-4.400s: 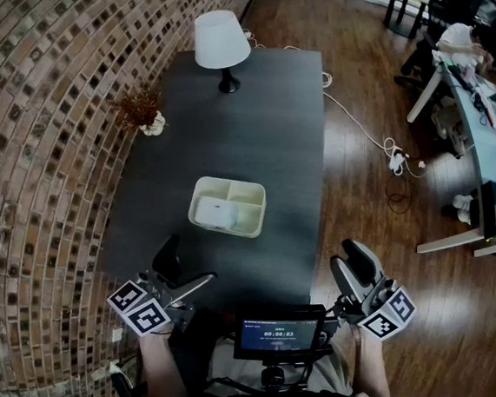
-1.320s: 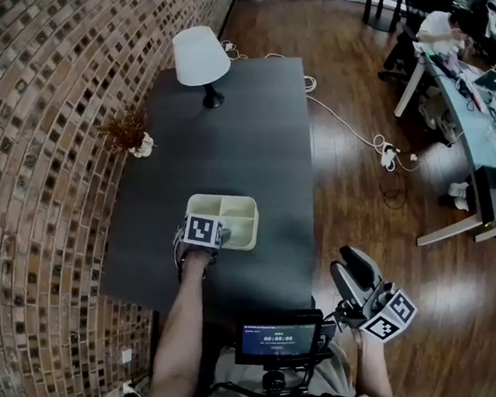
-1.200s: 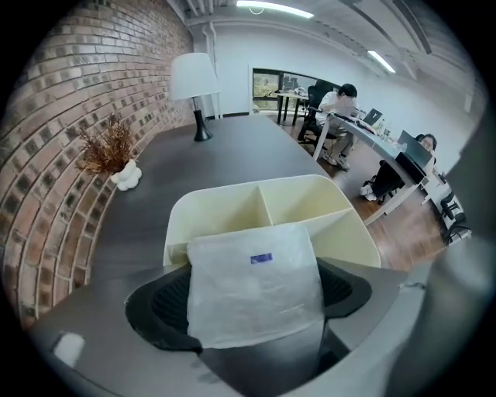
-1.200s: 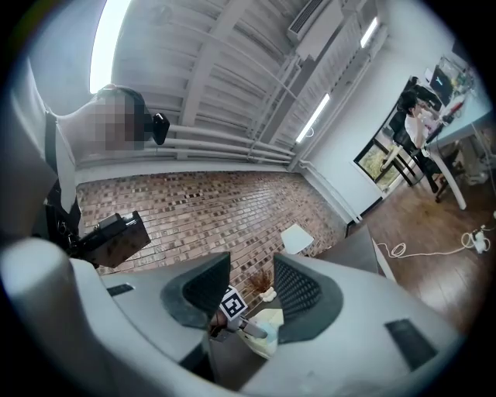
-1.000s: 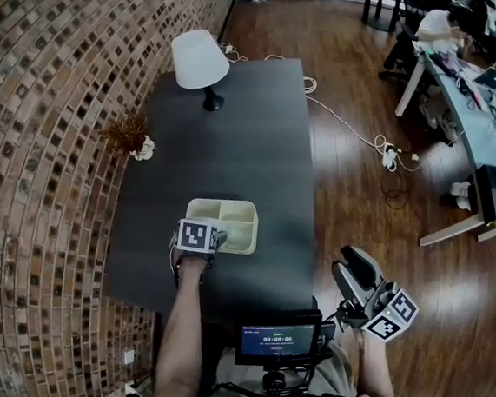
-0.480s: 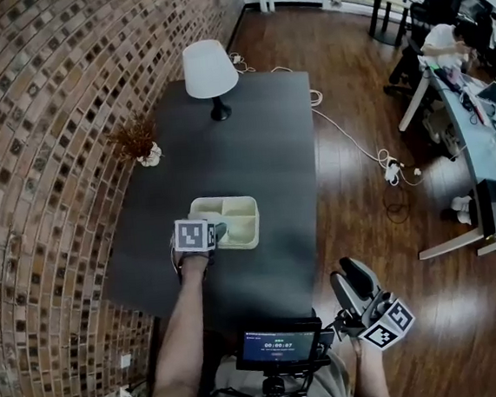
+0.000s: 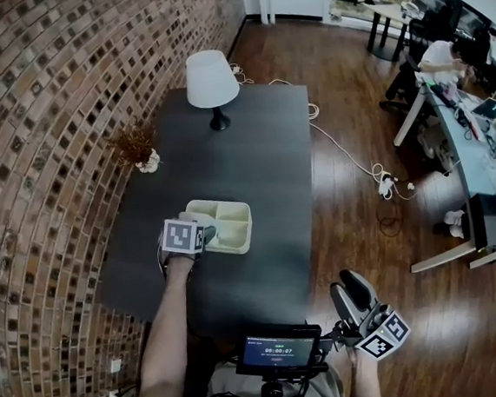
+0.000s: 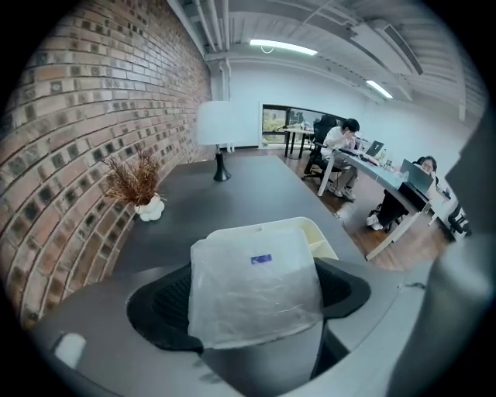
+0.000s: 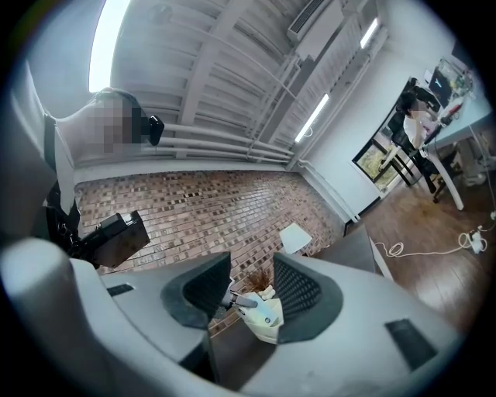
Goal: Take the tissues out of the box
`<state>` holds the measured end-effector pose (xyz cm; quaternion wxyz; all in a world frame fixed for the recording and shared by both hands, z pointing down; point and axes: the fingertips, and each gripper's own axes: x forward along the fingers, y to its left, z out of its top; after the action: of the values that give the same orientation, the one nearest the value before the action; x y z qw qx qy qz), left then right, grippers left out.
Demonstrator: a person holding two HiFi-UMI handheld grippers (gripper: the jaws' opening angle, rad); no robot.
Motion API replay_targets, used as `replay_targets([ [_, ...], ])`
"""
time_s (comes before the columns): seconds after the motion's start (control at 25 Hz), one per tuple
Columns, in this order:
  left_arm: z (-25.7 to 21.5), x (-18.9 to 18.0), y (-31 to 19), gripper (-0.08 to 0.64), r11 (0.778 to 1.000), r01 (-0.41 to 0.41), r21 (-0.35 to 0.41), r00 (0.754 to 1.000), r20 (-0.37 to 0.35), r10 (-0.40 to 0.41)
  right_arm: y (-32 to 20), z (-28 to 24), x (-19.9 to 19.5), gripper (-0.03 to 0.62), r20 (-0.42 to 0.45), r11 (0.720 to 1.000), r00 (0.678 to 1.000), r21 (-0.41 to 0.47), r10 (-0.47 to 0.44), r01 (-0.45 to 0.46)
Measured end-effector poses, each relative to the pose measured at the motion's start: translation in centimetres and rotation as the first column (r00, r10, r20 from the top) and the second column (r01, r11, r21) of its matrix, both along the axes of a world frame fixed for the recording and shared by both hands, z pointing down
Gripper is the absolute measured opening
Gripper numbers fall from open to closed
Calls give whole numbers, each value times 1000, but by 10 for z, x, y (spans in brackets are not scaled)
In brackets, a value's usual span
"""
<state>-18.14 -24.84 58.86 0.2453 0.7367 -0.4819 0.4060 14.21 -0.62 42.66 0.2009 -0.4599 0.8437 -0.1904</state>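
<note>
Left gripper view: the left hand-held gripper [image 8: 256, 310] has its jaws pinched on a tissue pack [image 8: 256, 287], a clear wrapped packet with a small blue label. The pack fills the middle of the frame and hides most of the cream box [image 8: 319, 236] behind it, so only the box's right rim and a divider show. Whether the pack's lower edge is clear of the box cannot be told.

In the head view this hand-held gripper [image 7: 186, 236] sits at the box's [image 7: 233, 225] left side at frame centre, and its marker cube [image 7: 180, 235] covers the jaws and the pack. The box rests on the dark bench [image 7: 254, 166]. Toward the top of the frame on the bench stand a white lamp [image 7: 210, 79] and a dried plant [image 7: 136, 145], next to the brick wall [image 7: 44, 169] on the left.

The right hand-held gripper [image 7: 351, 286] is at lower right, off the bench, jaws spread with nothing between them [image 9: 252, 267]. A screen [image 7: 278, 352] sits at the bottom edge. A cable [image 7: 347, 144] trails over the wooden floor [image 7: 363, 217], and desks [image 7: 472, 128] with seated people fill the upper right.
</note>
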Motion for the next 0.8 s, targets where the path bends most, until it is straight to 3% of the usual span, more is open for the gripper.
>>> replay_targets([
  [0.12, -29, -4, 11, 454, 998, -3, 59, 997, -71, 7, -3, -5, -2, 169, -5, 1000, 1000, 10, -7, 7],
  [0.24, -73, -6, 28, 454, 988, 17, 153, 975, -222, 17, -7, -9, -1, 169, -11, 1000, 1000, 16, -11, 11],
  [0.32, -107, -6, 44, 454, 976, 48, 213, 927, -374, 36, -10, -10, -2, 169, -14, 1000, 1000, 18, -17, 17],
  [0.36, -125, -6, 54, 454, 969, 68, 236, 882, -468, 52, -11, -11, -3, 169, -15, 1000, 1000, 18, -22, 22],
  [0.4, -143, -5, 64, 454, 962, 92, 255, 818, -570, 73, -12, -12, -5, 169, -16, 999, 1000, 20, -27, 28],
  [0.44, -162, -5, 73, 454, 955, 121, 269, 730, -676, 98, -14, -13, -7, 169, -17, 999, 999, 21, -34, 35],
  [0.48, -181, -6, 82, 454, 949, 157, 274, 619, -776, 122, -16, -15, -9, 169, -19, 999, 999, 23, -42, 43],
  [0.52, -199, -9, 90, 454, 943, 196, 269, 488, -861, 144, -18, -16, -12, 169, -21, 998, 998, 25, -51, 52],
  [0.6, -229, -19, 106, 454, 935, 259, 242, 193, -962, 196, -20, -19, -18, 169, -25, 997, 997, 30, -69, 69],
  [0.68, -252, -28, 122, 454, 935, 286, 211, -96, -964, 247, -21, -21, -23, 169, -29, 996, 996, 33, -81, 82],
  [0.72, -260, -33, 130, 454, 935, 295, 197, -217, -939, 266, -22, -21, -25, 169, -31, 996, 996, 35, -85, 86],
  [0.76, -265, -36, 138, 454, 936, 300, 184, -315, -907, 280, -22, -22, -27, 169, -34, 995, 996, 37, -88, 89],
  [0.8, -267, -39, 146, 454, 937, 303, 175, -393, -873, 290, -22, -23, -28, 169, -35, 995, 995, 40, -89, 90],
])
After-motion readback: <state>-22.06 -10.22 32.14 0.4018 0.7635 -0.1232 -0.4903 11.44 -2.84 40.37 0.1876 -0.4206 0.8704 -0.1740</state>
